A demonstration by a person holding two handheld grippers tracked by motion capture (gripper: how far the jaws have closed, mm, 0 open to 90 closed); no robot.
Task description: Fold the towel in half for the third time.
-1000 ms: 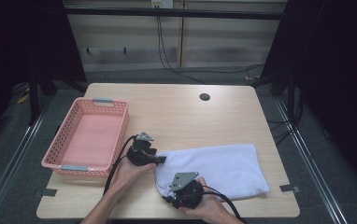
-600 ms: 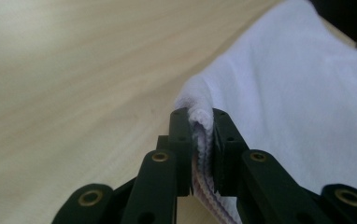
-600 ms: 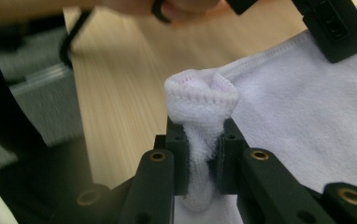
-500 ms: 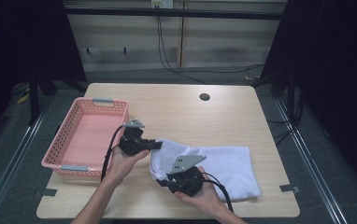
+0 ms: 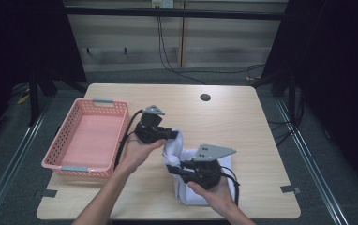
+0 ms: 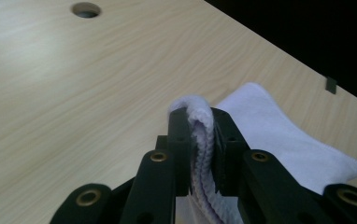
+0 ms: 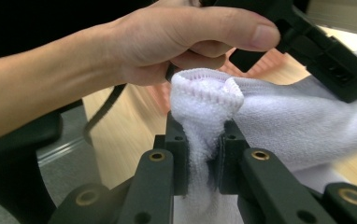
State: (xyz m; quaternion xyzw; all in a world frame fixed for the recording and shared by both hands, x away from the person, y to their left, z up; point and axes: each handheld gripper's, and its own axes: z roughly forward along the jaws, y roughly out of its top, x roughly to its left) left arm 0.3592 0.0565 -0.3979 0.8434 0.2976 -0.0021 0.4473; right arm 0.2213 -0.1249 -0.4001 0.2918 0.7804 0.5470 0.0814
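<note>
Bench (image 5: 242, 117) of pale wood carries a pink basket (image 5: 90, 140) at its left and a white towel (image 5: 191, 190) near the front edge. Towel hangs between two hand-held grippers, lifted partly off the wood. Left gripper (image 5: 175, 134) has just closed its fingers (image 6: 179, 140) on a hemmed edge. Right gripper (image 5: 171, 168) has likewise just closed its fingers (image 7: 176, 154) on a bunched corner.

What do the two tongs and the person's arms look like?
Both the left tongs and the right tongs are black, each topped by a grey three-cornered plate and trailing a black cable. In the gripper views their black jaws are flat bars joined by linked arms with brass-coloured rivets. The forearms are bare, with no sleeves or gloves in view.
</note>
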